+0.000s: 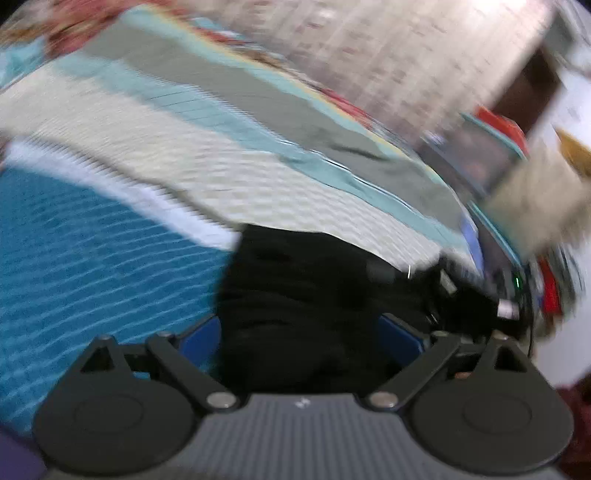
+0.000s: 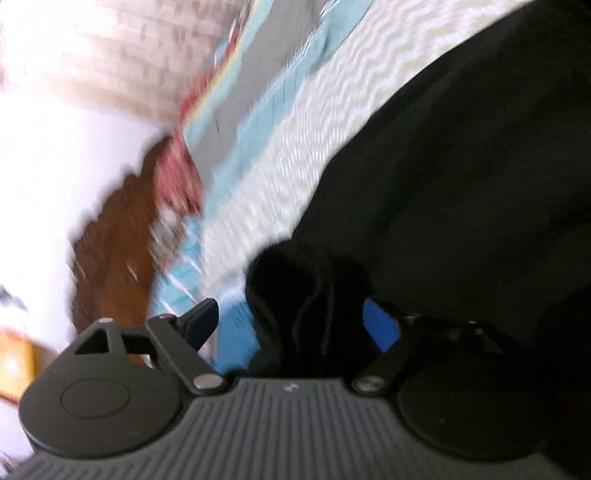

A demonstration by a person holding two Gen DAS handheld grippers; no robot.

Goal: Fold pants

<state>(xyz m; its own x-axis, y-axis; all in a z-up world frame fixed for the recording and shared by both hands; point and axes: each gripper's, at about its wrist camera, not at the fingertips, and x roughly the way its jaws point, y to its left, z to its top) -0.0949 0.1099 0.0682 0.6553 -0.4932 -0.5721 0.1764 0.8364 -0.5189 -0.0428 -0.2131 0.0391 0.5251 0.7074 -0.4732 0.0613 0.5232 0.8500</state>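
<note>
Presently, the left gripper [image 1: 299, 332] is seen with jaws spread apart, the black pants [image 1: 295, 280] lying directly ahead between the fingers, unclamped. The right gripper [image 2: 291, 321] is likewise spread; the pants [image 2: 461, 177] extend ahead and rightward, a bunched edge lying between its fingers.

Both views motion-blurred. Bed cover in bands: blue ribbed stretch [image 1: 85, 258], white strip [image 1: 122, 188] beside it, cream wavy-textured band [image 1: 177, 147], pale teal stripe [image 1: 207, 110], grey panel [image 1: 236, 85], red floral edge [image 1: 70, 26]. Pale brick-patterned wall [image 1: 406, 48] behind. Red item [image 1: 502, 122] at right, unclear what. Right wrist view: brown floor patch [image 2: 114, 243] past the cover's edge, bright white area [image 2: 55, 155] alongside.
</note>
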